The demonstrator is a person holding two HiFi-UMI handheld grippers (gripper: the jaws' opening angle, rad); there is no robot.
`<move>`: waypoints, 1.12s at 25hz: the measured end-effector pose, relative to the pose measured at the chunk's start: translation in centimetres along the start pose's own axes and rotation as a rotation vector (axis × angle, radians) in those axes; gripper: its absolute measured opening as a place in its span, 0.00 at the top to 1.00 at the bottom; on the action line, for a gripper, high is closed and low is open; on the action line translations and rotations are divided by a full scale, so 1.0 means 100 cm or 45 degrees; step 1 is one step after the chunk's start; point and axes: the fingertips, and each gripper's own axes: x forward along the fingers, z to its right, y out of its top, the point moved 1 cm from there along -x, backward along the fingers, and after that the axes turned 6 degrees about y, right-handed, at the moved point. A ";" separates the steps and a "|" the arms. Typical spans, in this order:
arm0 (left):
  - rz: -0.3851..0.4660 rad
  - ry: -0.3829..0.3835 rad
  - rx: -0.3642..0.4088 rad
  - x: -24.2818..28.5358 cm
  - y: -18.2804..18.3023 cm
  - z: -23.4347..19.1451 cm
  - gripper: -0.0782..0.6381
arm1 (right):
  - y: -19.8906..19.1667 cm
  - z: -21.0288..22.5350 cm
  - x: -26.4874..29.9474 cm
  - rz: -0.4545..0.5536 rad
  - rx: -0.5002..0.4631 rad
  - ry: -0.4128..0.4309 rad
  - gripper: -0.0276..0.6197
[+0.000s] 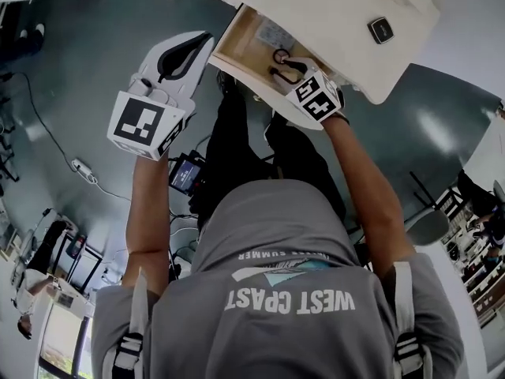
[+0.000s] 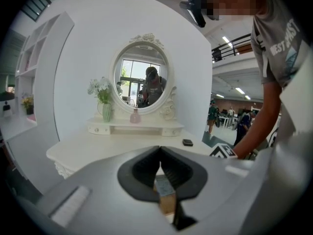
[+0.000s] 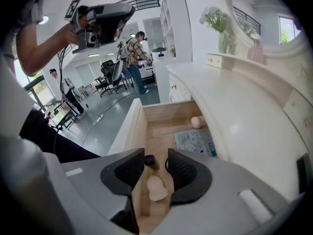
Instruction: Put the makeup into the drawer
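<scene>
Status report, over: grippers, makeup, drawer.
Left gripper shut, empty. Right gripper open above the drawer. Beige sponge lying in the drawer, free of the jaws. Nothing in the way.

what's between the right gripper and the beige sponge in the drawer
Nothing visible: the beige sponge lies on the drawer floor, below the open jaws of the right gripper, a small black item beside it.

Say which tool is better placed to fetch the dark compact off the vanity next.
Right, probably: the right tool hangs open over the drawer, nearer the compact; the left tool is shut, off over the floor.
</scene>
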 end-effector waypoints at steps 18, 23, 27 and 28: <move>0.118 0.057 0.078 -0.063 0.078 0.023 0.89 | 0.143 -0.012 -0.195 0.465 -0.126 -0.233 0.92; 0.165 0.046 0.119 -0.080 0.102 0.038 0.89 | 0.167 -0.020 -0.259 0.575 -0.116 -0.313 0.95; 0.182 0.040 0.135 -0.087 0.115 0.051 0.89 | 0.177 -0.025 -0.304 0.646 -0.101 -0.357 0.95; 0.184 0.037 0.140 -0.088 0.118 0.055 0.89 | 0.178 -0.026 -0.316 0.661 -0.095 -0.370 0.95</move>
